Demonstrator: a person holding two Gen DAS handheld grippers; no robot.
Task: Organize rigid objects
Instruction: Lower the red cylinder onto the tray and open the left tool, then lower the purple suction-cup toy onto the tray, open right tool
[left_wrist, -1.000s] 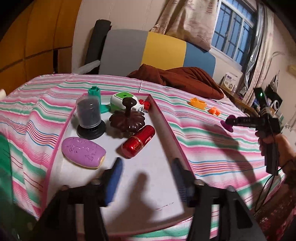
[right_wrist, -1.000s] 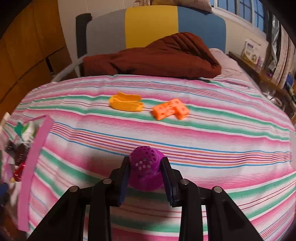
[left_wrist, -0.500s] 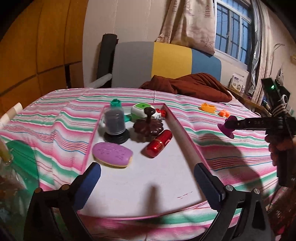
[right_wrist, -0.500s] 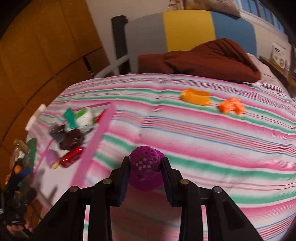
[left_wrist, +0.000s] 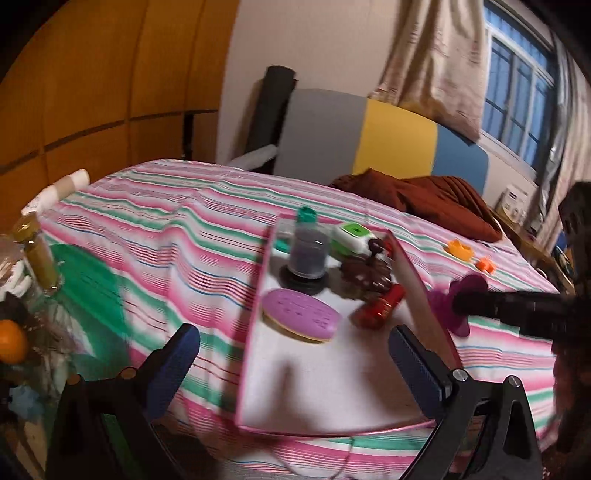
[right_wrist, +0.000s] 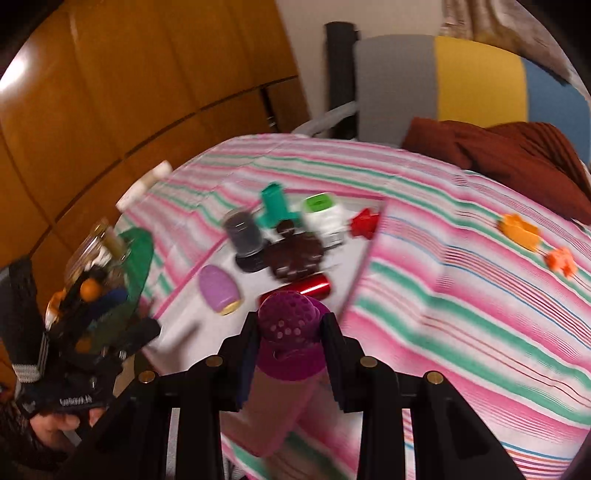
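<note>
The right gripper (right_wrist: 290, 332) pinches a purple perforated cup (right_wrist: 288, 328) over the pink-rimmed tray (right_wrist: 360, 273)'s near corner; only its own camera shows the holes. The left gripper (left_wrist: 291, 363), just spread wide, holds nothing. At 12 o'clock lie a lilac oval (left_wrist: 299, 319) and red cylinder (left_wrist: 380, 306); orange pieces (right_wrist: 521, 229) sit at 2 o'clock on the striped cloth (right_wrist: 461, 295).

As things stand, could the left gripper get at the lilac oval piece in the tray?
Probably yes. The left gripper is open and empty, and the lilac oval piece lies flat just beyond its fingertips with bare tray floor between; the red cylinder sits off to the side.
</note>
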